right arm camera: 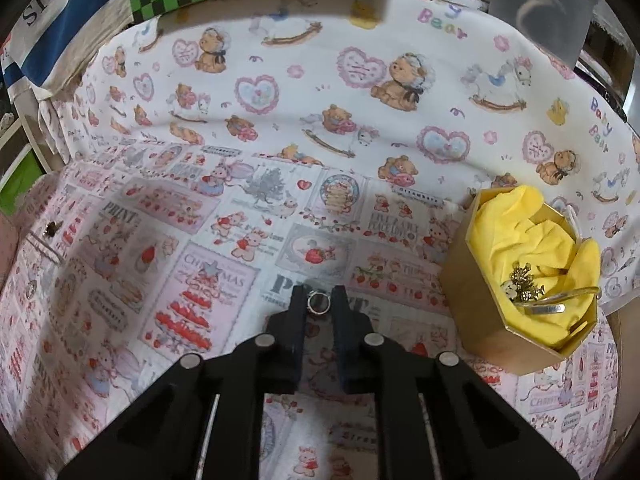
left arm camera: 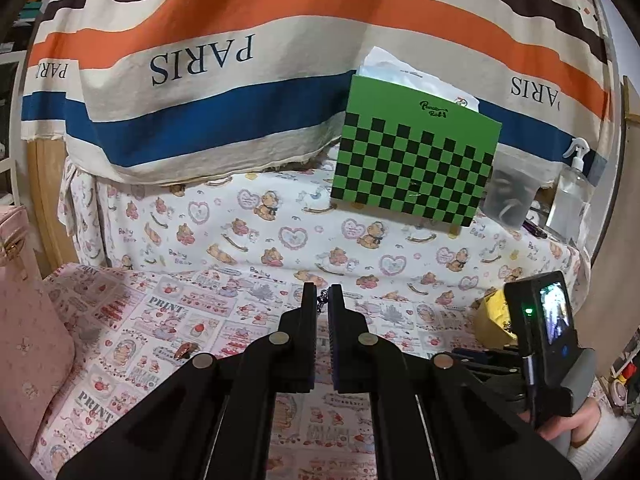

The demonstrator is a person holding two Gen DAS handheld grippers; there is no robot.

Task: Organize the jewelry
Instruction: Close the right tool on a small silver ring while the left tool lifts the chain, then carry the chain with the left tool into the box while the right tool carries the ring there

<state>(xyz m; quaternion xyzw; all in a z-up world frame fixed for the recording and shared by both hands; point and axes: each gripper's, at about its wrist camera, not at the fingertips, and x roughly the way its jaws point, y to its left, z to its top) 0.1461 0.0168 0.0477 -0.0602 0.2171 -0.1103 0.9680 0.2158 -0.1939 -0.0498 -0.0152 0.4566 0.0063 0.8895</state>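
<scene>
My right gripper is shut on a small silver ring, held a little above the printed cloth. A gold octagonal box lined with yellow cloth stands to its right; it holds gold jewelry and a silver bangle. My left gripper is shut on a small dark beaded piece that pokes out between its tips. A small brown piece lies on the cloth to its left; it also shows in the right wrist view.
A pink case stands at the left edge. A green checkered box, a clear plastic tub and a spray bottle stand at the back. A striped PARIS cloth hangs behind.
</scene>
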